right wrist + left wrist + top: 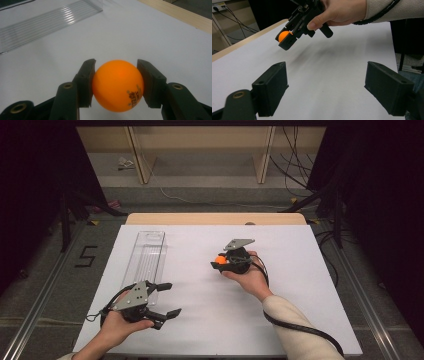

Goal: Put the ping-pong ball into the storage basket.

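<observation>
My right gripper [117,86] is clamped on the orange ball [117,85]; my left gripper [165,299] hangs spread, empty. The ball looks smooth, so it could probably squirt free if I squeeze off-centre.

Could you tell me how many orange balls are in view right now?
1. The single orange ball is clamped between the jaws of the right hand-held gripper, above the white table, right of the clear tray. None seems hidden.
</observation>
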{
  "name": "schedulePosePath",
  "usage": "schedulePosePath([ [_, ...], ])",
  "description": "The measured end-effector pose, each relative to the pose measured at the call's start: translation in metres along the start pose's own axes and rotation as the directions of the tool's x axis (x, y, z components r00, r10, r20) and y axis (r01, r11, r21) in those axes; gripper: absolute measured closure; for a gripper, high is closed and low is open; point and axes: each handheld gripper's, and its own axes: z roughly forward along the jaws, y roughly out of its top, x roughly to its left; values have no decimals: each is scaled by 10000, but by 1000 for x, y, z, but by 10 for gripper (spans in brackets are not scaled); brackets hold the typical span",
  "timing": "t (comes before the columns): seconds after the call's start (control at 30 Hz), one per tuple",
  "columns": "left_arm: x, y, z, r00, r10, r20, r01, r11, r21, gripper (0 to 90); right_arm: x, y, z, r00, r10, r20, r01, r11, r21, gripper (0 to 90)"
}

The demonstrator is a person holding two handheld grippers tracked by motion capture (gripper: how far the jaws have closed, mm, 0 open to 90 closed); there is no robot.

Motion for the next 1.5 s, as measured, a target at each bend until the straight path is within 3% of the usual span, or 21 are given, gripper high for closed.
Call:
schedulePosePath([
  [1.5,0,0,0,10000,1,13,-1,10000,38,179,20,13,2,9983,-340,-473,328,9991,-270,513],
])
